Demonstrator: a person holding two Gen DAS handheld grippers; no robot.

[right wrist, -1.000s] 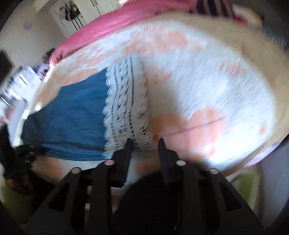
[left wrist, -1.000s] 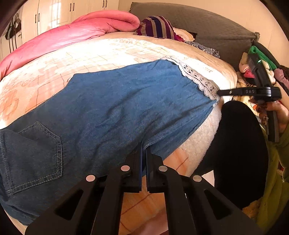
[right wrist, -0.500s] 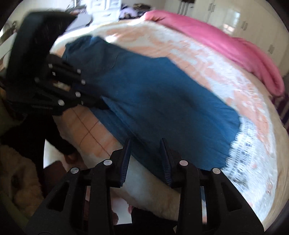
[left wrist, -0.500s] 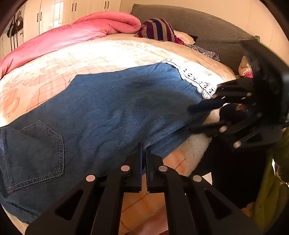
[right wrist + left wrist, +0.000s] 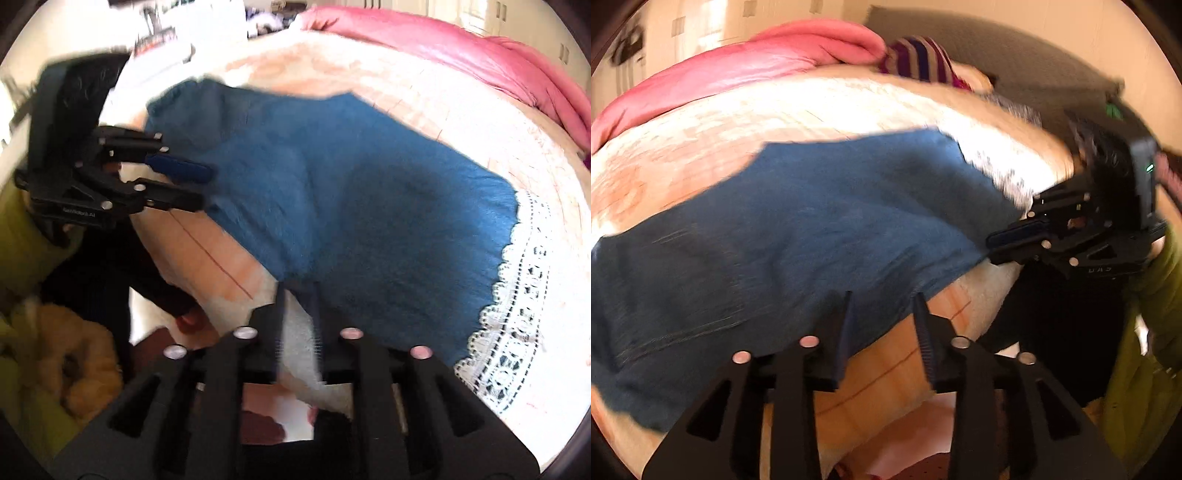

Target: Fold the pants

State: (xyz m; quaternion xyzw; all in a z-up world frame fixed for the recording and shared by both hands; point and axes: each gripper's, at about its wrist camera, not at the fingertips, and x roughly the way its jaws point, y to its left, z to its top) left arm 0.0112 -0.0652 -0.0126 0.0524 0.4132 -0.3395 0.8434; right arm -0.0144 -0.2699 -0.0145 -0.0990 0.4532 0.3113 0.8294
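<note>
Blue denim pants [image 5: 812, 221] lie flat across the bed, with a white lace hem [image 5: 517, 332] at the leg end. My left gripper [image 5: 881, 299] hovers at the near edge of the denim and its jaws are opening. The cloth's edge lies under the gap, and the pads do not press it. My right gripper [image 5: 298, 291] is at the same near edge, closer to the hem. Its jaws are narrow and opening, with white bed cover showing between them. Each gripper shows in the other's view: left gripper [image 5: 205, 184], right gripper [image 5: 993, 245].
The pale orange-patterned bed cover [image 5: 812, 110] runs under the pants. A pink duvet [image 5: 738, 70] is heaped along the far side, with a striped garment [image 5: 919, 59] and a grey headboard cushion [image 5: 997, 48] beyond. A person's green sleeve [image 5: 1145, 332] and dark leg [image 5: 1052, 314] stand at the bedside.
My left gripper was shut on the denim's near edge and now stands open off it. My right gripper swung from the lace hem to the near edge of the pants leg and rolled.
</note>
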